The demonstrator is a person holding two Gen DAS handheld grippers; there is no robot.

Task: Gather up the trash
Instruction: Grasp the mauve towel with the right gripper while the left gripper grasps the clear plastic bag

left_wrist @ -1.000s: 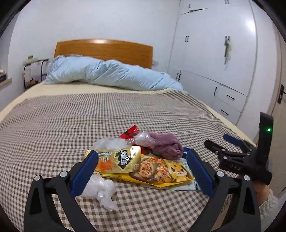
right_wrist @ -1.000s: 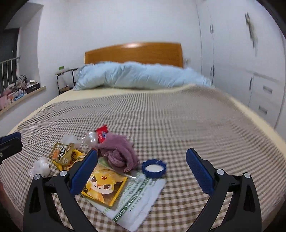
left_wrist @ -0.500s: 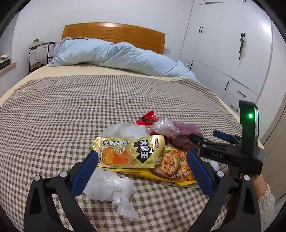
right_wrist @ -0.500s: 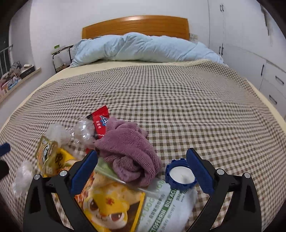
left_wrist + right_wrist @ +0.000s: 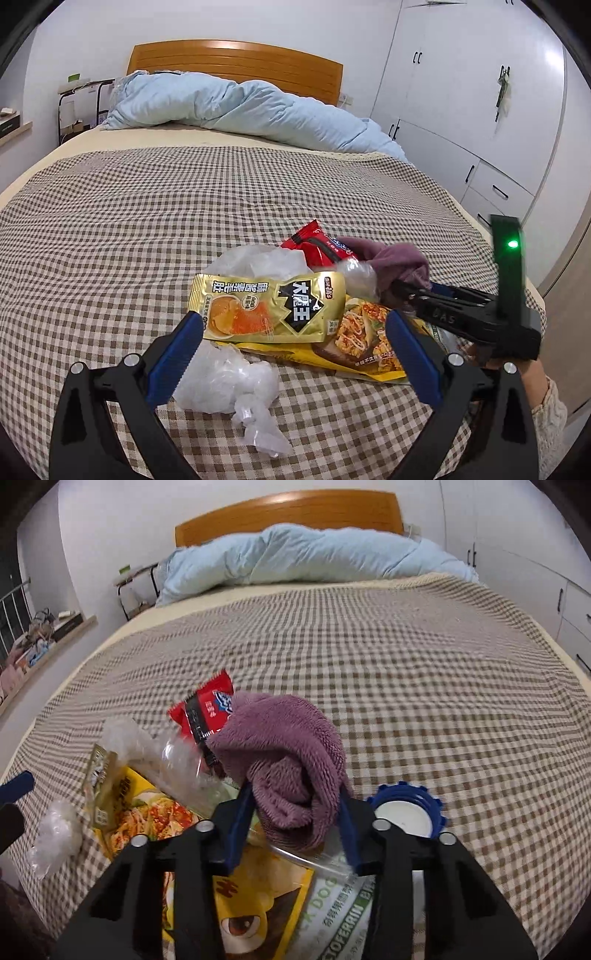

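Two grippers over one litter heap on the checked bed cover point(image 5: 147, 221). Far left: crumpled clear plastic point(image 5: 225, 380), loose, just under the left gripper point(image 5: 293, 319), whose jaws stand wide apart and hold nothing. The gold snack packet point(image 5: 269, 310) lies flat between and beyond its tips, overlapping a yellow noodle packet point(image 5: 369, 343). Behind them are a clear bag point(image 5: 255, 258) and a red wrapper point(image 5: 314, 243). Further right, a purple cloth point(image 5: 284, 760) sits bunched on top of the wrappers. The right gripper point(image 5: 294, 792) has just been closing, and its blue pads now press the cloth's two flanks, so it appears gripped. Likely step: lift the cloth off so the trash beneath comes free. To do it well, raise it straight and slowly and watch that the clear film point(image 5: 306, 856) beneath does not come up with it. Keep the bite on the thick roll, not a loose fold. Meanwhile the left could take the gold packet by its near edge. Right of the cloth is a blue cap point(image 5: 406, 812), touching or just beside the right finger; I cannot tell which. Hard to read: how deep the pads bite; the cap's near rim, hidden by the finger; the white-green pouch point(image 5: 340, 915), cut off below. No bin or bag for the trash shows in either view.
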